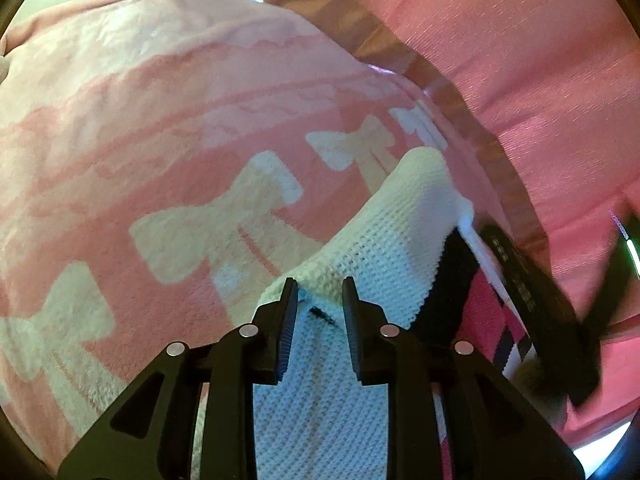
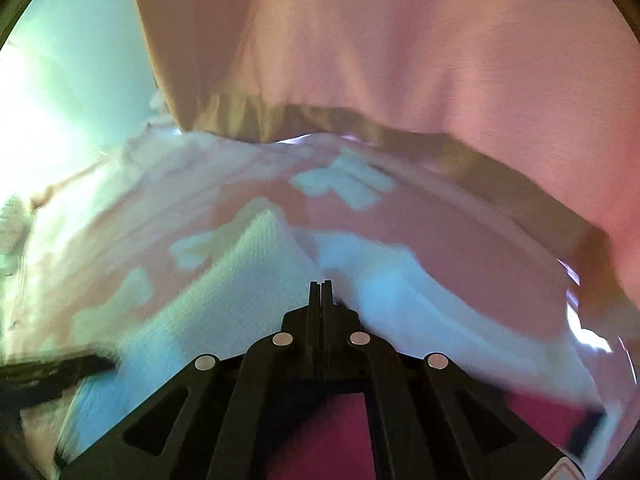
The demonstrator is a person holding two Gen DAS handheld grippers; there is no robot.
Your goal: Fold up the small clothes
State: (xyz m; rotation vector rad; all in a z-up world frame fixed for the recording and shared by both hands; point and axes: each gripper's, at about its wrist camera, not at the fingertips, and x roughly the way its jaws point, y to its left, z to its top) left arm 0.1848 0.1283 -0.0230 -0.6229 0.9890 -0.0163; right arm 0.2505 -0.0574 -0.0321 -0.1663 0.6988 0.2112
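Our left tongs [image 1: 318, 296] stand narrowly apart around a fold of the white knit garment [image 1: 384, 256], which lies half-doubled on the pink bow-print blanket [image 1: 168, 140]. Our right tongs [image 2: 321, 286], beside it, are pressed together, apparently empty. Folding looks midway.

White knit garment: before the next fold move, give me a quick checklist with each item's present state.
1. Left gripper has the white knit garment between its fingers: ok, though pad pressure cannot tell.
2. Right gripper closed: ok, jaws together.
3. Right gripper holding cloth: cannot tell; the right wrist view is blurred.
4. Garment lies on the pink blanket with white bows: ok.
5. Garment flat, free of bunching: not ok; a raised fold shows ahead of the left fingers.
6. Black band and pink part of the garment laid straight: cannot tell.
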